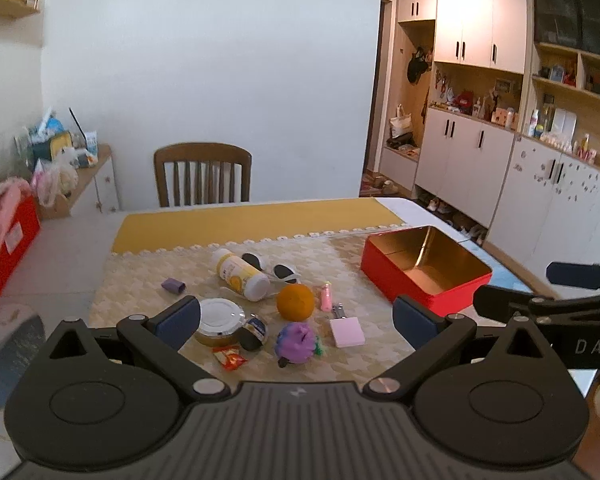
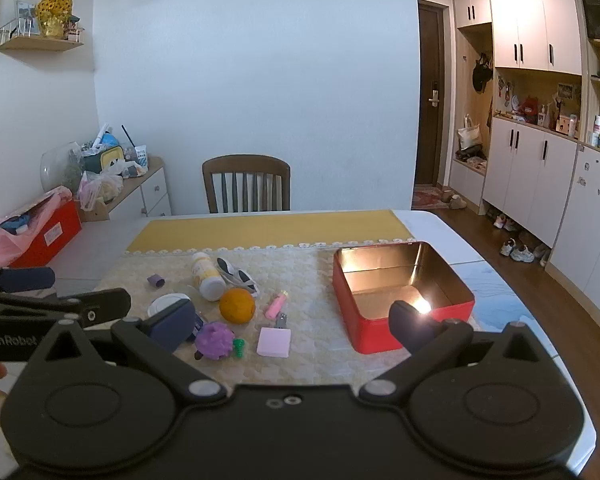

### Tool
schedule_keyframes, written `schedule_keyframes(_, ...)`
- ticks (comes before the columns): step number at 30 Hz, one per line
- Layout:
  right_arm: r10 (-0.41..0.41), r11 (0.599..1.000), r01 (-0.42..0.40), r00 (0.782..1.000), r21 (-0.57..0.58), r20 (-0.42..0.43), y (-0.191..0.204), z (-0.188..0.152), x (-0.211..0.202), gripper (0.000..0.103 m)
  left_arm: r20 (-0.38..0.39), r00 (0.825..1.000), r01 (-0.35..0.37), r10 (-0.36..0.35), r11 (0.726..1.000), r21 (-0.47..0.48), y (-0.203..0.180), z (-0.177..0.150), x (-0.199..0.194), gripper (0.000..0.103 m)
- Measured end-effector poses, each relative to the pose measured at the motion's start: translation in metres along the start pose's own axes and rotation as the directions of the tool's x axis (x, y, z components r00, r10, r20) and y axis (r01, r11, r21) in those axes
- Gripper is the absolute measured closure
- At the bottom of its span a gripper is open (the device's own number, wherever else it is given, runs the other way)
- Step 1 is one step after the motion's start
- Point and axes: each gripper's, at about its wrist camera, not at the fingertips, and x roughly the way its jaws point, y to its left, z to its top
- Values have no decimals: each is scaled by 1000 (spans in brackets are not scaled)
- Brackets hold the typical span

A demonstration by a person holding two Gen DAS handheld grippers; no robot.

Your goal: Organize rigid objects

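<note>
A red tin box, open and empty with a gold inside, stands on the table's right. Left of it lie an orange, a white bottle, sunglasses, a round lidded jar, a tape roll, a purple toy, a pink pad, a pink tube and a small purple piece. My left gripper is open above the pile. My right gripper is open, between the pile and the box.
A cream mat and a yellow runner cover the table. A wooden chair stands at the far side. A low cabinet with clutter is at the left, white cupboards at the right.
</note>
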Motion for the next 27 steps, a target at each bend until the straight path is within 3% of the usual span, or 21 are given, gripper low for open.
schedule_keyframes(10, 2, 1000, -2, 1000, -6, -18, -1, 0, 11, 0, -11, 1000, 3, -3, 999, -32, 18, 6, 19, 0)
schedule_keyframes(24, 49, 994, -64, 986, -90, -159, -6, -9, 71, 0, -99, 994, -52, 48, 998, -29, 37, -20, 78, 0)
schedule_keyframes(27, 65, 989, -89, 980, -122, -190, -7, -17, 88, 0, -114, 993, -33, 29, 999, -32, 38, -23, 90, 0)
